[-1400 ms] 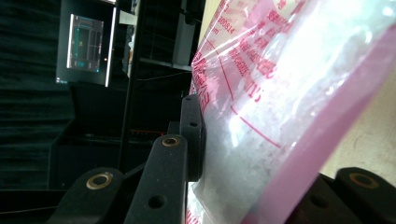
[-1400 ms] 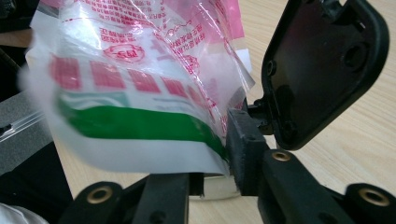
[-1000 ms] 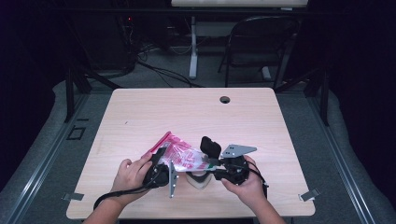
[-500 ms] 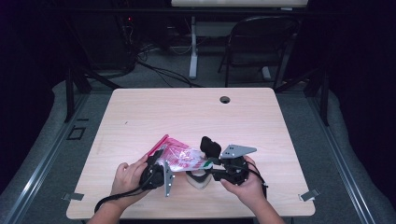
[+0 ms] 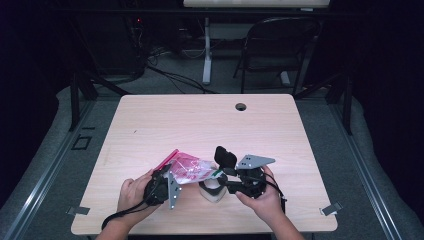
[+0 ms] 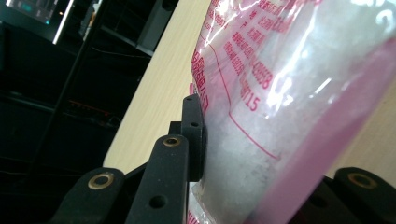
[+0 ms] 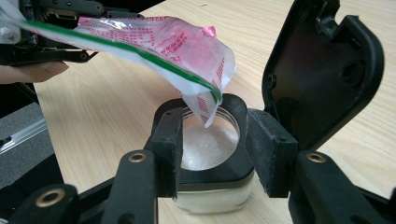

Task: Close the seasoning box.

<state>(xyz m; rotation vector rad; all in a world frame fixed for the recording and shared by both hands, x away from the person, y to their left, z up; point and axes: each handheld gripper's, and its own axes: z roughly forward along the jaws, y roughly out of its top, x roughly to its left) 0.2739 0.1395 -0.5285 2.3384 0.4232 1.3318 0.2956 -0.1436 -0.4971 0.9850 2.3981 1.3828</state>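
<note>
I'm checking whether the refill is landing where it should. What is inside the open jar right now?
White grainy powder fills the jar, and the corner of the plastic bag dips into its mouth. The right gripper clamps the jar's sides, so its jaws hide the lower walls; the depth cannot be judged.

The bag [image 6: 280,93] hides the left gripper's [image 6: 261,186] far jaw; its print seems too blurred to read.

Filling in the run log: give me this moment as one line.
left gripper: shut on bag | right gripper: shut on jar | lid: open | bag tilted over jar mouth
</note>
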